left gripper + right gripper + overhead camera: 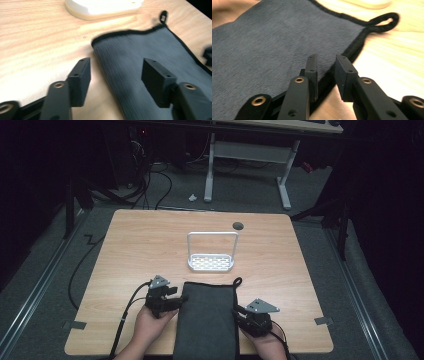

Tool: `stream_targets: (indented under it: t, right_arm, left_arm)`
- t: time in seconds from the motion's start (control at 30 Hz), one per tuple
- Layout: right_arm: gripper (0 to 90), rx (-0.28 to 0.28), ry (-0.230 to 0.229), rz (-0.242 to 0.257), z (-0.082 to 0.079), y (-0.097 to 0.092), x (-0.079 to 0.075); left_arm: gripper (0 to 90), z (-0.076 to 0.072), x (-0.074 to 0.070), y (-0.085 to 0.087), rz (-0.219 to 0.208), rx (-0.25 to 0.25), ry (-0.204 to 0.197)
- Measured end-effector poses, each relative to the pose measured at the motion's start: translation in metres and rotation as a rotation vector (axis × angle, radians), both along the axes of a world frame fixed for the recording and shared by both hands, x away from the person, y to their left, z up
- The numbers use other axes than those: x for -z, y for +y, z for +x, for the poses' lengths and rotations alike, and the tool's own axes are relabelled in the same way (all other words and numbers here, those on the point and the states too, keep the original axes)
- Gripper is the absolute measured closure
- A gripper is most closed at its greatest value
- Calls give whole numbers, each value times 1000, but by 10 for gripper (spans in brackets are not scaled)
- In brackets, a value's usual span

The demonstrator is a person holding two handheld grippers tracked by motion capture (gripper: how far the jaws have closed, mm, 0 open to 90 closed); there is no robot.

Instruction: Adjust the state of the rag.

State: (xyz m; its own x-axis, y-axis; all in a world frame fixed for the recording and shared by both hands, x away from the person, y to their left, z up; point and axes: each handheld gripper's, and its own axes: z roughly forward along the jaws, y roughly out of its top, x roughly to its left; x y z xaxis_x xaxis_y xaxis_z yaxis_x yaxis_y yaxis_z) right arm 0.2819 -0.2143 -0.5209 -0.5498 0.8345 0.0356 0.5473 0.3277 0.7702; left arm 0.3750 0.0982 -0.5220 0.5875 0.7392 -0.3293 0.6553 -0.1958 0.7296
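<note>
While both grippers flanked the grey cloth (207, 320) | cloth lay just nearer than white rack (211, 263) | left gripper (116, 75) jaws wide apart astride cloth's left edge | right gripper (325, 75) jaws narrowly apart over right hem, unclamped | advice: pinch hems level, both sides.

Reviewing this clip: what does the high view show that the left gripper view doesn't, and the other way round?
High view alone: the white rack's tall handle, the dark round grommet near the table's far edge, the person's hands, the right gripper at the grey towel's right edge, and the floor with a desk frame beyond. Left gripper view alone: the left gripper close up, its jaws open and straddling the towel's left edge. Both: the towel with its black hem and corner loop, the rack's white base and the wooden tabletop.
</note>
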Motion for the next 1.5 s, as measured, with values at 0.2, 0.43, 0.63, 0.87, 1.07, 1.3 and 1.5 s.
stream_targets:
  t: [0.2,0.43,0.63,0.87,1.07,1.3,1.5]
  right_arm:
    - [722,-23,19,-33,0,6,4]
    - [748,9,3,-67,6,8,6]
    - [651,61,14,-18,19,4,0]
    - [491,185,50,-14,61,6,5]
    - [508,174,55,-20,62,15,9]
    - [604,195,70,-27,61,21,7]
    - [747,173,84,-11,60,24,7]
  left_arm:
    - [368,19,7,-14,1,-15,55]
    - [602,20,8,-22,27,-16,54]
    - [721,12,13,-18,29,0,-11]
    - [722,9,14,-17,22,3,-23]
    - [726,8,15,-18,28,8,-30]
    - [733,7,15,-18,30,21,-29]
    - [738,7,15,-17,20,31,-23]
